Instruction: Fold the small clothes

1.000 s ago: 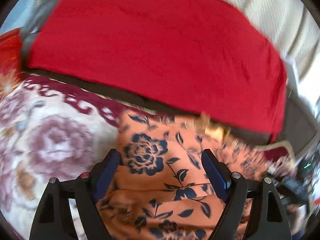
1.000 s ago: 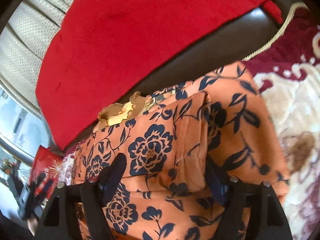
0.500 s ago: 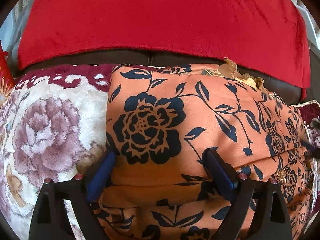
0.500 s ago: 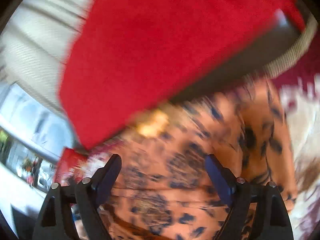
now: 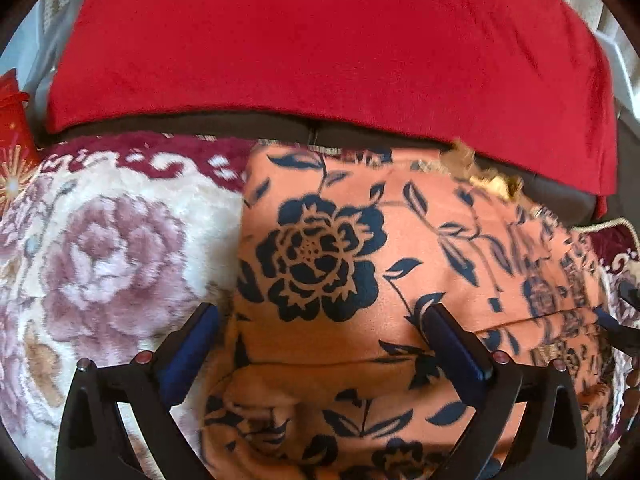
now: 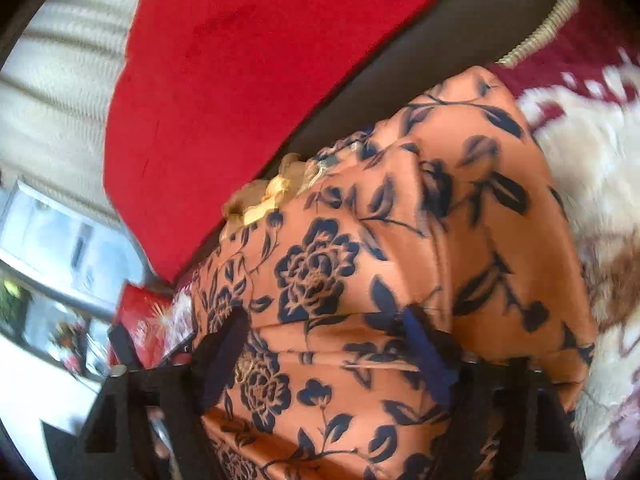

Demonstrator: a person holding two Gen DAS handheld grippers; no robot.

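Note:
An orange garment (image 5: 340, 280) with dark blue flowers lies folded on a floral blanket (image 5: 100, 260). It also fills the right wrist view (image 6: 380, 280). A gold trim piece (image 5: 480, 172) sticks out at its far edge, and shows in the right wrist view (image 6: 268, 196) too. My left gripper (image 5: 320, 320) is open, fingers spread wide over the near fold of the garment. My right gripper (image 6: 328, 320) is open too, its fingers spread over the garment's other end. Neither holds cloth.
A red blanket (image 5: 320, 40) drapes over a dark sofa back (image 5: 280, 128) behind the garment. A red patterned bag (image 5: 12, 140) stands at far left. Pale curtains (image 6: 52, 92) and a window lie beyond.
The left gripper has moved in over the garment, which now lies flatter and fills more of its view. The right gripper swung quickly and has settled over the garment's end.

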